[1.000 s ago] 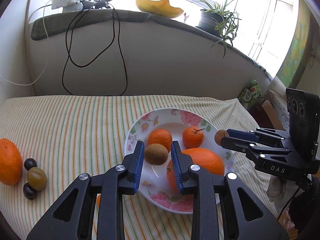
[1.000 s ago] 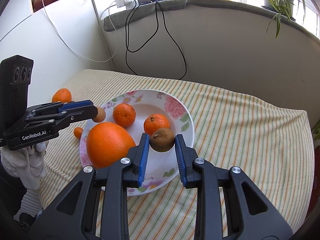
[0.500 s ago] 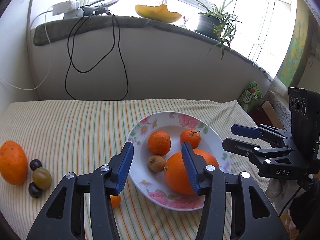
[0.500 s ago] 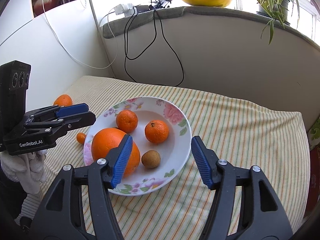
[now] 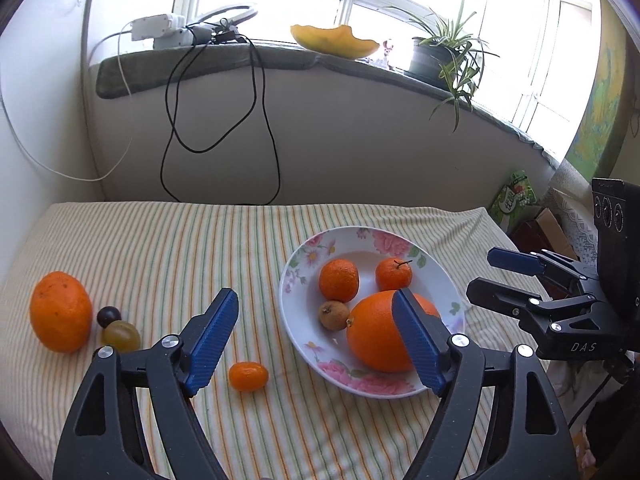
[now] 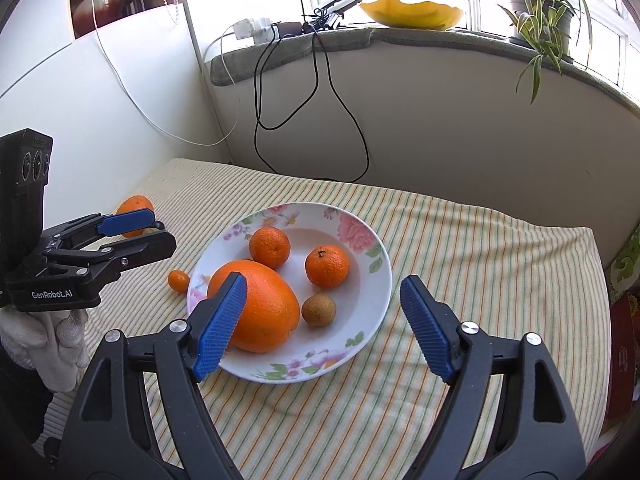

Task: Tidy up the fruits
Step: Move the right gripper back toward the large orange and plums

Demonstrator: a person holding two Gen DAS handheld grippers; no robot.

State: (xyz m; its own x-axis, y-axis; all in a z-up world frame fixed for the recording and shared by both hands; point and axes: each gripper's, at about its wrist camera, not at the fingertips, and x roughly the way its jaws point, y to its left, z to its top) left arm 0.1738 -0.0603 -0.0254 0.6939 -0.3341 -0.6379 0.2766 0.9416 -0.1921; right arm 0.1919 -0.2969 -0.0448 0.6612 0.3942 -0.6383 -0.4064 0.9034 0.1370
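left tongs (image 5: 316, 344): released, empty | right tongs (image 6: 324, 322): released, empty | floral plate (image 6: 372, 280): 4 fruits | kumquat (image 5: 248, 376): on striped cloth beside plate

Daylight pours in through the window (image 5: 280, 4) behind the sill, so strongly that the panes are blown out to plain white in both views. The wall (image 5: 340, 136) under the sill sits in soft shade. On the striped cloth (image 5: 160, 248) the light is even and bright, with only faint, short shadows beside the fruit. The big orange (image 6: 260, 308) carries a small glossy highlight, and the flowered plate (image 6: 360, 292) shines pale along its rim. Both pictures are sharp, with no motion blur. The fisheye bends the sill into an arc and leaves dark vignetted corners at the frame edges.
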